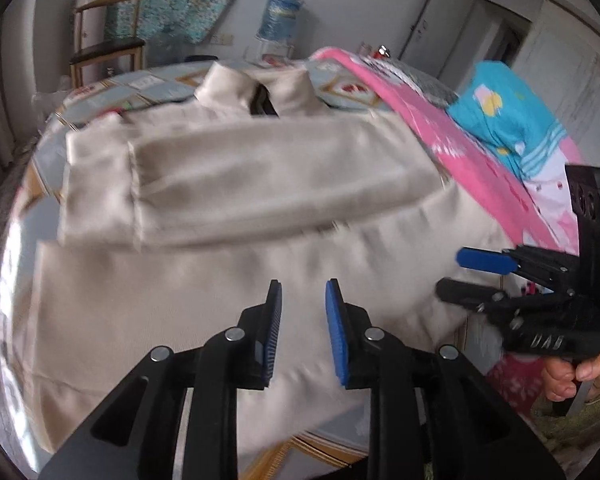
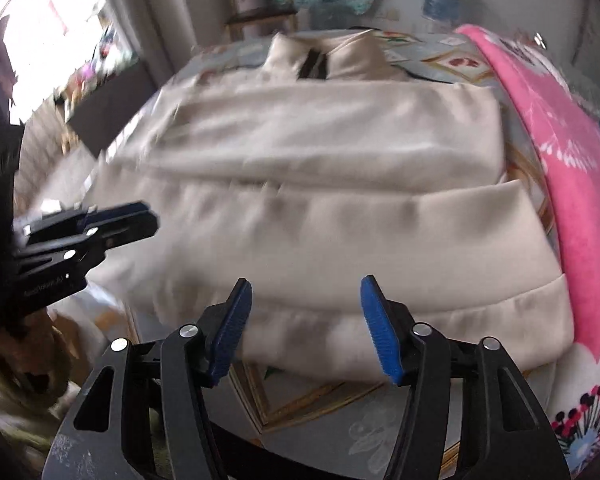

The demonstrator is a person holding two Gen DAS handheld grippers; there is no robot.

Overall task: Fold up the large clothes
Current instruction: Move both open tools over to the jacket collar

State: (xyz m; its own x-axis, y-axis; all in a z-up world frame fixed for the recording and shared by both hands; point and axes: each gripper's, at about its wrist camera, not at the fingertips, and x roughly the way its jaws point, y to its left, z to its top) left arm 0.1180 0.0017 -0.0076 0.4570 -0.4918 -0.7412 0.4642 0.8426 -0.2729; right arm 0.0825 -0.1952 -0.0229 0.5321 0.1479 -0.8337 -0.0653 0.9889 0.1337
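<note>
folding the beige jacket (image 1: 228,208) further looks like the step in hand: its sleeves are already laid across the chest, and the hem end nearest the person is what remains to be brought up toward the collar (image 1: 256,88). to do that well, both sets of fingers should take the near hem at matching points, one toward each side, pinch only the hem layers, lift together and carry the edge level so the crossed sleeves do not slide out of place.

the left gripper (image 1: 302,332) has its fingers released, with a narrow gap and no cloth between the blue pads (image 1: 338,336); it hangs just above the lower body of the jacket, not touching as far as the blurred view lets me judge. the right gripper (image 2: 312,328) stands wider apart and also holds nothing; the jacket's near hem (image 2: 340,332) lies beyond and between its fingertips, near but apart.

the jacket lies spread on the patterned counter (image 2: 300,412), collar at the far end, with a pink cloth (image 2: 572,184) just beside it on the right.
</note>
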